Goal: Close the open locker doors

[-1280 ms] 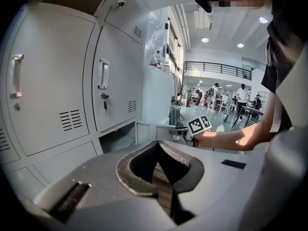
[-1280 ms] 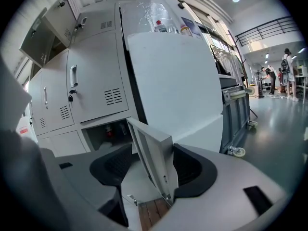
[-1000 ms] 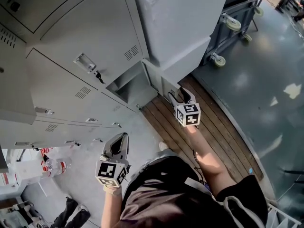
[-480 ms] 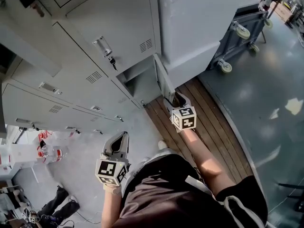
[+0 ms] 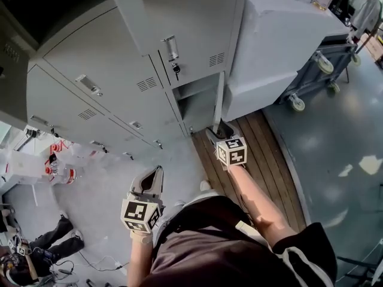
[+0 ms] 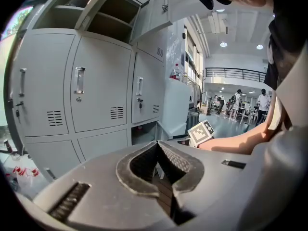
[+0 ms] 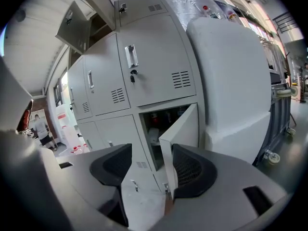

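Grey bottom locker door (image 7: 185, 129) hangs half open just ahead of the right hand-held gripper (image 7: 150, 158); upper door (image 7: 72, 28) swung open high above it.

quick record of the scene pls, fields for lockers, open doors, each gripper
lockers: grey metal locker bank, most doors shut
low door: grey metal, bottom row, half open
upper door: grey metal, top row, swung out
right gripper: open, low door's edge seen between jaws, contact unclear
left gripper: shut, empty

upper locker door (image 5: 128, 14) cut off at top edge, bottom locker (image 7: 156, 125) contents too dim to tell
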A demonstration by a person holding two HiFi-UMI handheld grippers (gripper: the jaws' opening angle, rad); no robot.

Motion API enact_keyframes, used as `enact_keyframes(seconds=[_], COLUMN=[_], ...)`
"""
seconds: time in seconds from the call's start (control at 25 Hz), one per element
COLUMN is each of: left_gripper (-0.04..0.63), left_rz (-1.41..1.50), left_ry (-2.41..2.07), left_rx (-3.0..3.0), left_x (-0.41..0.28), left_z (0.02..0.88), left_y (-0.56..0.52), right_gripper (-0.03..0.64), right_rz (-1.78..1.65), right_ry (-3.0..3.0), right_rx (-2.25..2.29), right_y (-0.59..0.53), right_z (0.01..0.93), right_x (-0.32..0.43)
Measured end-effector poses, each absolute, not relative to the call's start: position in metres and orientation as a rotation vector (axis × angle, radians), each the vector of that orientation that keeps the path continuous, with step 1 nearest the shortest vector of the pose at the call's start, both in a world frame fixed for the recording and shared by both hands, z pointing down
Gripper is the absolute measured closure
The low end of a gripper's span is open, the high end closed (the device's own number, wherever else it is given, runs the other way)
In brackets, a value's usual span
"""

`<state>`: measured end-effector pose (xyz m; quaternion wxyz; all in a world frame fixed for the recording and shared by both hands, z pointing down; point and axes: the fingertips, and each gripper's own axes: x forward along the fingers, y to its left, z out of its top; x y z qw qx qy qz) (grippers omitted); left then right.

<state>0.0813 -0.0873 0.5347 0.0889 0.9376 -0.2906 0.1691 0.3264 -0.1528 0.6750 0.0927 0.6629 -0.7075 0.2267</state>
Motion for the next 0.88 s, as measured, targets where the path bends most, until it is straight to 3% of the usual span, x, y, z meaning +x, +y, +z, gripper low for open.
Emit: enact_keyframes(seconds=[0.88], left_gripper=[0.577], left_rz=[0.389], left_ry=[-1.240], left_rx=[2.601], left_x=[-0.004], left_z=[0.536], left_y=[-0.098], right_gripper=[0.341], right_rz=[0.508], right_ry=[-2.259], right_rx=[1.595], right_y=[-0.265], right_z=[0.682], right_x=[0.242])
